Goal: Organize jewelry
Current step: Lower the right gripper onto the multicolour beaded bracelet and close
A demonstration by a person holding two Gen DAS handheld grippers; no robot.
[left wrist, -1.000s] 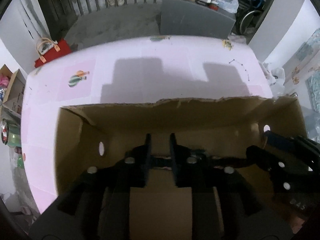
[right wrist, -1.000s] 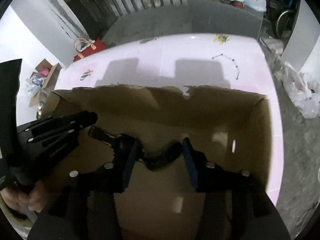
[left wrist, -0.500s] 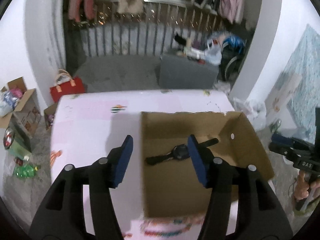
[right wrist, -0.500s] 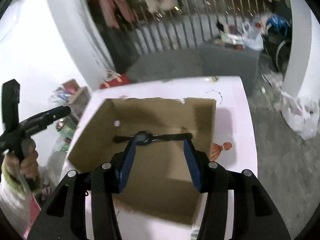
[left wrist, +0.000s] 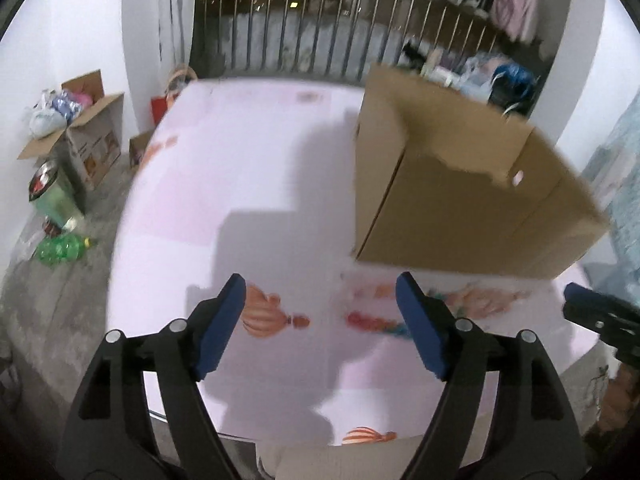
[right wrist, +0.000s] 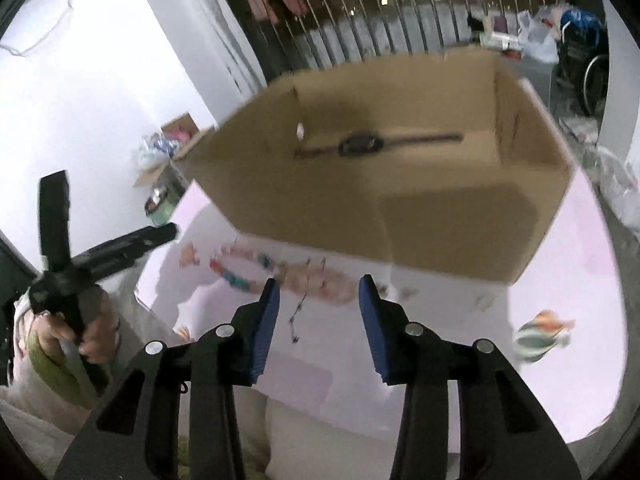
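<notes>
Cardboard box (right wrist: 400,184) sits on the far right of the pink table (left wrist: 240,184), and a black watch (right wrist: 360,146) lies flat inside it. More jewelry waits near the box's front wall: a colourful bead string (right wrist: 240,272) and a thin dark chain (right wrist: 298,312). The left gripper (left wrist: 320,320) has just been opening wide, with nothing between its jaws. The right gripper (right wrist: 316,320) has just been closing a little, also empty. Best go slow, aim at one piece, and pinch it low against the table.

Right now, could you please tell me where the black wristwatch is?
In the right wrist view, the black wristwatch lies stretched out flat on the floor of the open brown cardboard box, toward its far wall.
</notes>
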